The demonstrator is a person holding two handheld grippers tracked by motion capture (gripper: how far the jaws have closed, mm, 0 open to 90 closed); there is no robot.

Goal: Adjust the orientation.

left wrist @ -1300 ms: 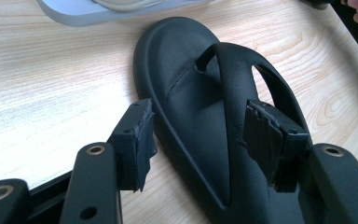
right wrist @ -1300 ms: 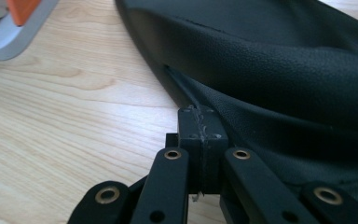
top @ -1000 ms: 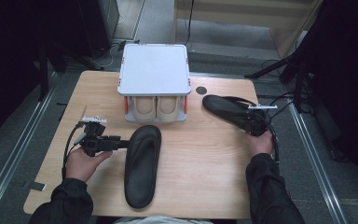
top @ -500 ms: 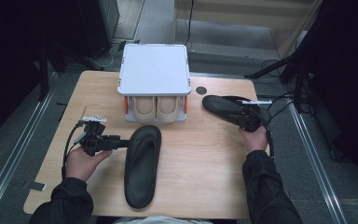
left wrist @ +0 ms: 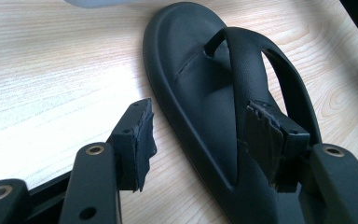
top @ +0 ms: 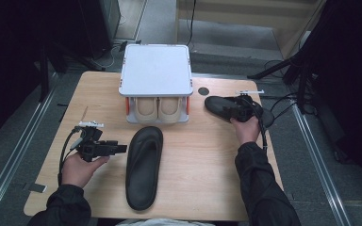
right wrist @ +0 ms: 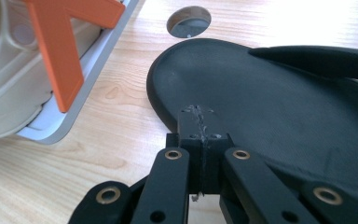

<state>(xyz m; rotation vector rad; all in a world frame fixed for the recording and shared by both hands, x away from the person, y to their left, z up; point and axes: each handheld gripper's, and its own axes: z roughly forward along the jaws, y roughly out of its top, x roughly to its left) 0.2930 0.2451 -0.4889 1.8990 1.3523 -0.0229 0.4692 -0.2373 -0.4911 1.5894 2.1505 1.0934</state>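
Note:
Two black flip-flop sandals lie on the wooden table [top: 202, 160]. One sandal [top: 143, 165] lies lengthwise at the centre front, strap up. My left gripper [top: 122, 148] rests on the table just left of it, pointing at it, open. In the left gripper view that sandal's [left wrist: 205, 70] edge and strap lie between the spread jaws of the left gripper [left wrist: 200, 135], whose pads do not press on it. The other sandal [top: 217, 106] lies at the back right. My right gripper [top: 234, 106] hovers over it, shut. Its closed tips [right wrist: 200, 126] are above that sandal's footbed [right wrist: 284, 102] with nothing between them.
A white shelf rack [top: 155, 70] with orange legs [right wrist: 58, 51] stands at the back centre, with beige shoes [top: 158, 109] under it. A round cable hole [top: 203, 91] sits in the table beside it. Cables trail off the table's right side.
My right hand has moved left along the back-right sandal, from its right end to its middle. The sandal itself has stayed put. The left hand and its sandal have not moved.

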